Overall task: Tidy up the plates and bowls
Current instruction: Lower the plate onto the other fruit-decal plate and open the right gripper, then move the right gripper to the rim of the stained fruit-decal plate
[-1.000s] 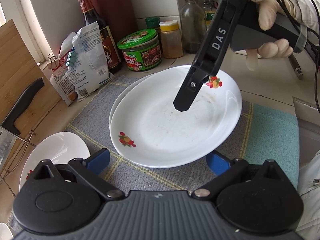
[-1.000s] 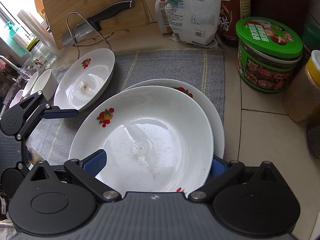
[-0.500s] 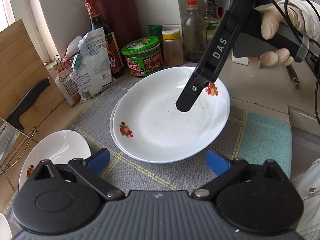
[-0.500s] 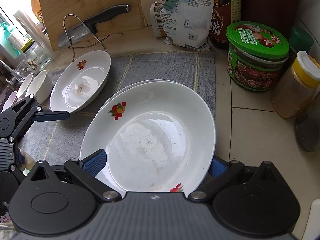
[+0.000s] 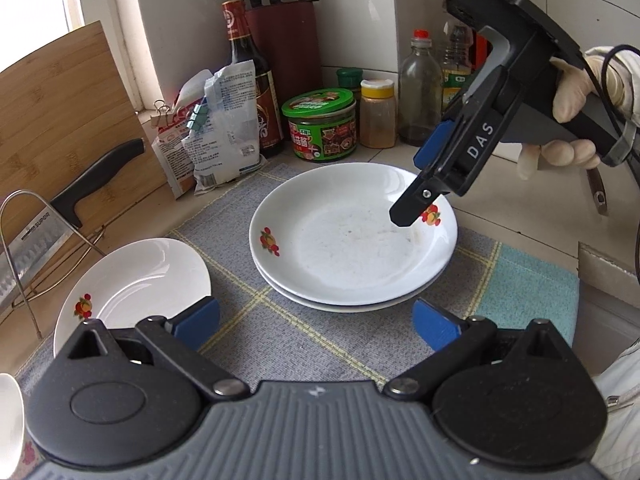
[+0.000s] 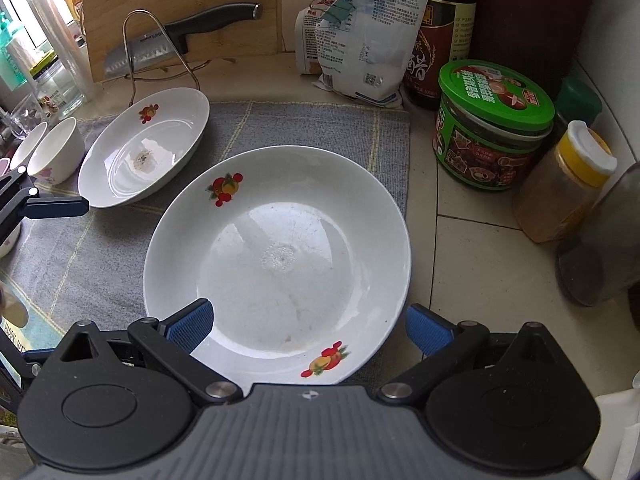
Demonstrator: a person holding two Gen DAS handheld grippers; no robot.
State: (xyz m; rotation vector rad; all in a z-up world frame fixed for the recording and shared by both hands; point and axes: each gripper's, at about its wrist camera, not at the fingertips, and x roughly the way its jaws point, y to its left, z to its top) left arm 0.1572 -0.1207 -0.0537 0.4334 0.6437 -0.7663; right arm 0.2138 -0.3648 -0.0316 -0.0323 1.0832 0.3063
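Small bowls (image 6: pixel 56 152): far left edge of the grey mat (image 6: pixel 320 128), side by side.
Single plate (image 5: pixel 132 288): left on the mat, apart from the stack.
Left gripper (image 5: pixel 316 320): jaws spread wide, empty, just short of the stack.
Stacked plates (image 5: pixel 352 240): mid-mat, one nested in the other.
Right gripper (image 6: pixel 308 324): jaws apart, holding nothing, over the stack's rim.
Green-lidded jar (image 6: pixel 492 120): right, off the mat.

Three white, flower-printed shallow plates were on the surface: two stacked (image 5: pixel 352 240) and one alone (image 6: pixel 144 148). Two small white bowls (image 6: pixel 56 152) stood at the far left edge. One black-handled cleaver (image 6: pixel 176 36) leaned against one bamboo cutting board (image 6: pixel 180 0). There was one green-lidded jar (image 6: pixel 494 120), one yellow-capped spice jar (image 6: pixel 568 184) and one dark sauce bottle (image 5: pixel 248 80).
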